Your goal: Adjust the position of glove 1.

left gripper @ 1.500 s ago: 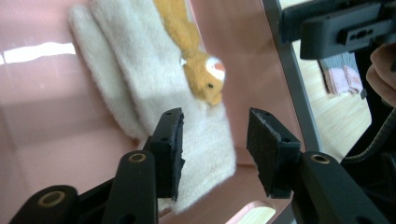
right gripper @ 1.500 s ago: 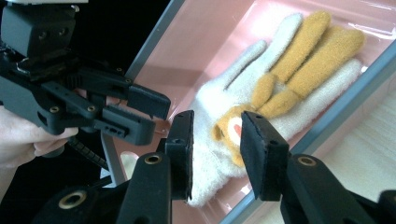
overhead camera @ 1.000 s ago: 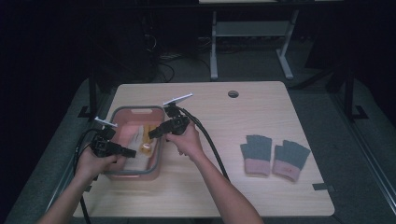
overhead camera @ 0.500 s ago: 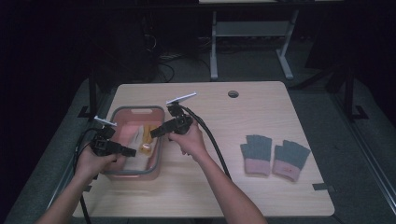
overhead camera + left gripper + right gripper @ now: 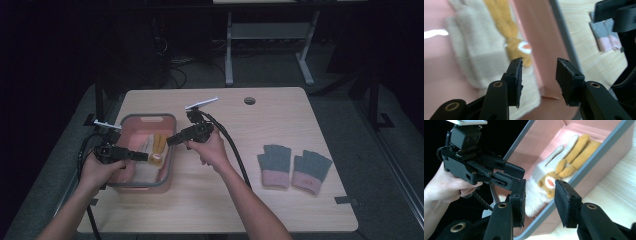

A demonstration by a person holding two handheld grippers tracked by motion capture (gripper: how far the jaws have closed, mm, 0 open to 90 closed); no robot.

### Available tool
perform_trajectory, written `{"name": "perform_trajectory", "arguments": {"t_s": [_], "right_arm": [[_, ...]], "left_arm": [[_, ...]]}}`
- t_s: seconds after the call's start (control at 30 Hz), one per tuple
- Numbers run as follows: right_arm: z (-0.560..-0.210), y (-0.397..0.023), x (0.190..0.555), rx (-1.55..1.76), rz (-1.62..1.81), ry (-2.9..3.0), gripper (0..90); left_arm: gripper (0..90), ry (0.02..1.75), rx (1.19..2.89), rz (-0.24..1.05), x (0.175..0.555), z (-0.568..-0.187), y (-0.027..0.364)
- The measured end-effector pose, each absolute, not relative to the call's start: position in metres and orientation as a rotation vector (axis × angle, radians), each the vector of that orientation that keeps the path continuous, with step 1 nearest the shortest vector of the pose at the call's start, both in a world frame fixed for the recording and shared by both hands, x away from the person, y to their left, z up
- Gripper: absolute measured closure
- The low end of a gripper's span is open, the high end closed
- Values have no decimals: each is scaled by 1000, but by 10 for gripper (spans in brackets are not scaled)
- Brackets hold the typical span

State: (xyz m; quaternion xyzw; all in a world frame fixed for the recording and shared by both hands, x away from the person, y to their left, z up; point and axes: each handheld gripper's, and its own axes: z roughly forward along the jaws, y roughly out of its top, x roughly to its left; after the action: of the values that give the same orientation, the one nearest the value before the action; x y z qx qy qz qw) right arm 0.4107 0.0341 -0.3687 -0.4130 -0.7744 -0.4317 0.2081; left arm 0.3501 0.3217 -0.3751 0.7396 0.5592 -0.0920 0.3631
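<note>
Left gripper (image 5: 142, 156) hovers over the pink bin (image 5: 145, 119) with its jaws spread and nothing between them; they have just been opening. Below and just ahead of its tips lie two gloves in the bin: a cream glove (image 5: 471, 52) flat on the floor and a mustard glove (image 5: 507, 32) beside it, against the bin's right-hand wall, with an orange and white patch at its near end. In the left gripper view that patch sits just past the left pad, so the gloves lie forward and down from this gripper.

Right gripper (image 5: 171, 140) hangs above the bin's right rim, pointing in toward the same gloves, its jaws also apart and empty, and lately opening a little. In its own view the mustard glove (image 5: 571, 157) shows between and beyond the pads, down inside the bin.

Both gloves run lengthwise along the bin, from its near end to its far end, roughly across the line of the two grippers. I judge the left gripper the nearer, being already inside the rim.

A grey pair of gloves (image 5: 294, 170) lies well apart on the table (image 5: 280, 120), to the right.

No brand, label or writing can be read
</note>
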Motion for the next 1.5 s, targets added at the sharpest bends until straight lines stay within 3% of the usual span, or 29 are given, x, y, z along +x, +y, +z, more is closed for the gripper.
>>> {"name": "perform_trajectory", "arguments": {"t_s": [1.5], "right_arm": [[-366, -80, 395, -1336, -1247, -2118, 594]], "left_arm": [[507, 1206, 1933, -279, 352, -345, 228]]}}
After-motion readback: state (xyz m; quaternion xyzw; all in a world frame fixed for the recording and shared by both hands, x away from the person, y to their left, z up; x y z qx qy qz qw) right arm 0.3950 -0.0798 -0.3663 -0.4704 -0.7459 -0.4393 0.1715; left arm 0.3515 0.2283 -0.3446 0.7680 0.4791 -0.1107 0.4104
